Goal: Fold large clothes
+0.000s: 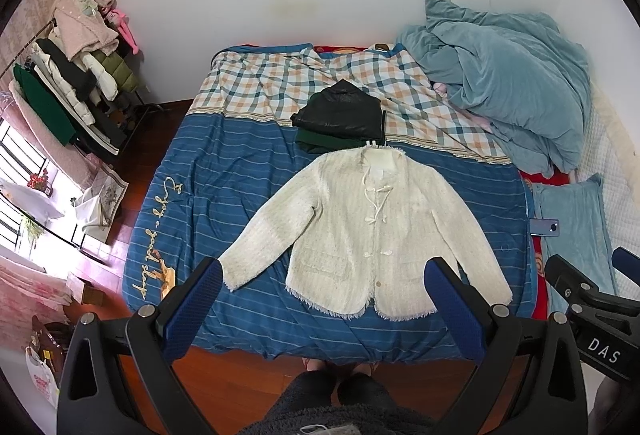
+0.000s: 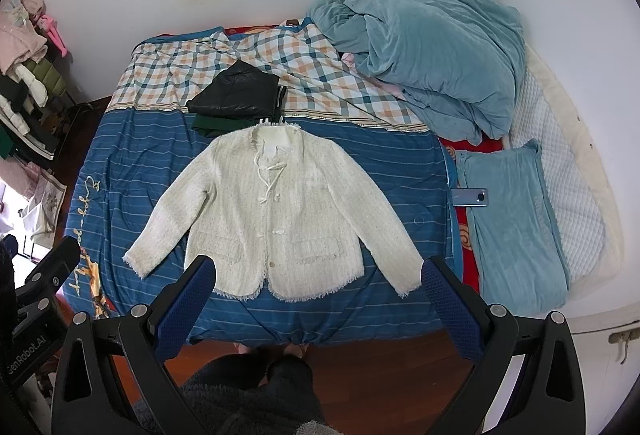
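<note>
Your left hand-held gripper point(image 1: 324, 305) and right hand-held gripper point(image 2: 318, 301) gaped empty above the jacket point(image 1: 360, 231); only the left view showed the clothes rack point(image 1: 68, 83) whole.

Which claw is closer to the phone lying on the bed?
Right, probably. The phone lies right of the white jacket. The right claw hangs on that side, open; the left claw sits further left, also open.

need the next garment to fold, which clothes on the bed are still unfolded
The cream jacket, spread flat with both sleeves out. The black and green garments behind it are already folded and stacked.
</note>
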A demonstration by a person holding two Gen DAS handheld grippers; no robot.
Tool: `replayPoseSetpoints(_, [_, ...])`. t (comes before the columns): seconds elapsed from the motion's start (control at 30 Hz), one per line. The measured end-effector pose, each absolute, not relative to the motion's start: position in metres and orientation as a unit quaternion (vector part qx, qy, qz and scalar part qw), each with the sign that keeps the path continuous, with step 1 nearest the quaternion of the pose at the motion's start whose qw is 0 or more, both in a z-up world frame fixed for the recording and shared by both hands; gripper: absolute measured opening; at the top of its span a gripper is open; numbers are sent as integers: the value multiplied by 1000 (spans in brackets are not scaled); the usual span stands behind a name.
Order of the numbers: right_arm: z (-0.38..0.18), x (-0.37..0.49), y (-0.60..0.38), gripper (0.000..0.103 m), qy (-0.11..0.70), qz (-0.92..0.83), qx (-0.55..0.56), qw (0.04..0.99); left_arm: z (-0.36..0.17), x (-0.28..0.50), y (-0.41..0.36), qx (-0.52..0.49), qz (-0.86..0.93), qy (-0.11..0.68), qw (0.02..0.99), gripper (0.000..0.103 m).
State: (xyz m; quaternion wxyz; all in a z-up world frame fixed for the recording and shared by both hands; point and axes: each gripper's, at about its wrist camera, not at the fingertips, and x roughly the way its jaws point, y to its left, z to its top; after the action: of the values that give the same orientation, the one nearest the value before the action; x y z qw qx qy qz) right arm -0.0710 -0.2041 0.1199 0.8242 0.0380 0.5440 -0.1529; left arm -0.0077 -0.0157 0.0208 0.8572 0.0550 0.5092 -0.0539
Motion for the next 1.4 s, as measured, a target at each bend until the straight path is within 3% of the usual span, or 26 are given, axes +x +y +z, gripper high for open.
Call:
replayPoseSetpoints(0.23, [116, -69, -209, 103, 537, -148, 64, 828, 18, 7, -20, 72, -39, 484, 871, 103])
replayPoseSetpoints(0.43, [72, -68, -250, 103, 507, -181, 156, 828, -29, 44, -17, 102, -8, 437, 894, 103])
replayPoseSetpoints(0.47, [58, -71, -266, 101, 500, -208, 173, 823, -45, 55, -21, 113, -4, 440, 891, 103])
replayPoseSetpoints(0.5, [45, -75, -279, 91, 496, -230, 183, 817, -58, 60, -22, 118, -5, 444, 888, 103])
replayPoseSetpoints(0.53, [26, -79, -300, 83, 495, -261, 194, 806, -71, 65, -23, 124, -5, 448, 886, 103])
replayPoseSetpoints(0.57, [7, -82, -320, 66, 502, -277, 208, 793, -87, 73, -28, 135, 0, 456, 880, 103])
replayPoseSetpoints(0.6, [-11, -84, -340, 63, 508, -288, 228, 779, -102, 80, -35, 144, 2, 466, 873, 103])
replayPoseSetpoints(0.73, [-109, -114, -430, 65, 510, -328, 356, 710, -160, 102, -59, 166, 13, 490, 856, 103])
replayPoseSetpoints(0.83, [-188, -140, -491, 77, 506, -360, 420, 662, -211, 119, -81, 190, 35, 515, 835, 103])
replayPoseSetpoints(1.03, [-355, -184, -586, 78, 532, -405, 468, 578, -312, 141, -106, 226, 60, 600, 765, 103])
replayPoseSetpoints(1.13, [-425, -185, -610, 78, 537, -402, 490, 557, -350, 147, -122, 266, 67, 602, 749, 103])
replayPoseSetpoints(1.33, [-510, -167, -626, 78, 530, -398, 534, 525, -404, 169, -153, 303, 56, 597, 741, 103])
replayPoseSetpoints(1.37, [-513, -162, -626, 77, 537, -403, 525, 523, -408, 175, -156, 302, 57, 599, 739, 103])
replayPoseSetpoints(1.4, [-513, -152, -625, 60, 548, -408, 507, 525, -414, 181, -160, 298, 59, 602, 739, 103])
